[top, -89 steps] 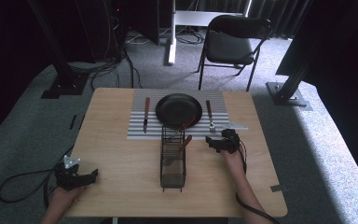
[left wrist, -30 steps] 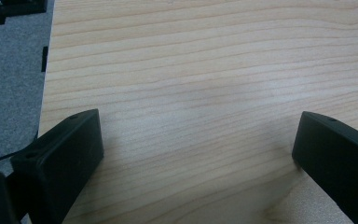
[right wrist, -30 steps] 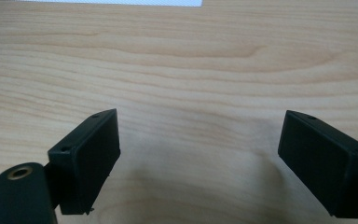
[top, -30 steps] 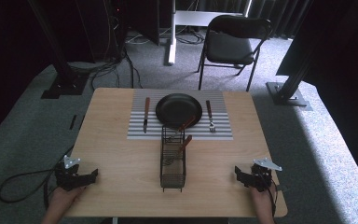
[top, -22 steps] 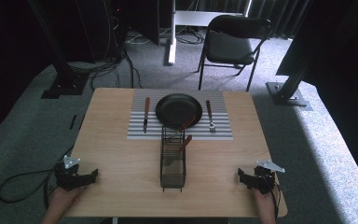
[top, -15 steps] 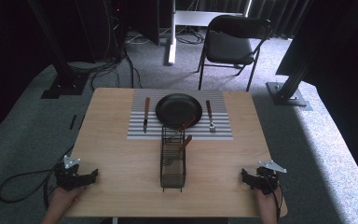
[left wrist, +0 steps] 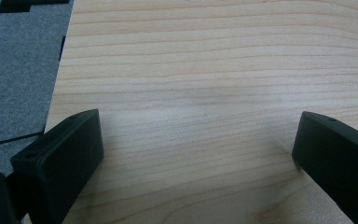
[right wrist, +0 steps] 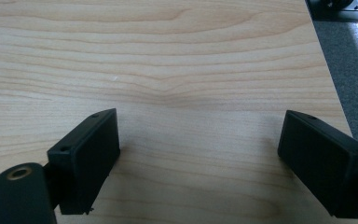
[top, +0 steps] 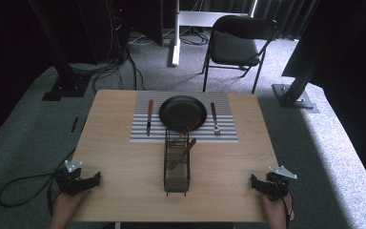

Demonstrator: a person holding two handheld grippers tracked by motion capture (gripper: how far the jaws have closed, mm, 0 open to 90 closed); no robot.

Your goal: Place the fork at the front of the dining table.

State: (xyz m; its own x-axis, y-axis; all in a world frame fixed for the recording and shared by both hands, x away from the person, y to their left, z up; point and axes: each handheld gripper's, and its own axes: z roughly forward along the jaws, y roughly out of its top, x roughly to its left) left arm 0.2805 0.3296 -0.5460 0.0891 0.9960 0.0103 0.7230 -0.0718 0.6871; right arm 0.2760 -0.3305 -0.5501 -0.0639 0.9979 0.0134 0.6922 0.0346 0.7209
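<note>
With both sets of fingers spread and empty over bare table [top: 124, 157], I'd go for the wire caddy [top: 177, 162] ahead. It looks light and stiff; I'd pinch the top rim.

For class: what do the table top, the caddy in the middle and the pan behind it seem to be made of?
Table top: pale wood or wood-look laminate with a matt finish, streaked with grain lines.
Caddy: thin dark wire, probably metal, with open mesh sides.
Pan: black and matt, likely coated metal, though that is uncertain.
</note>
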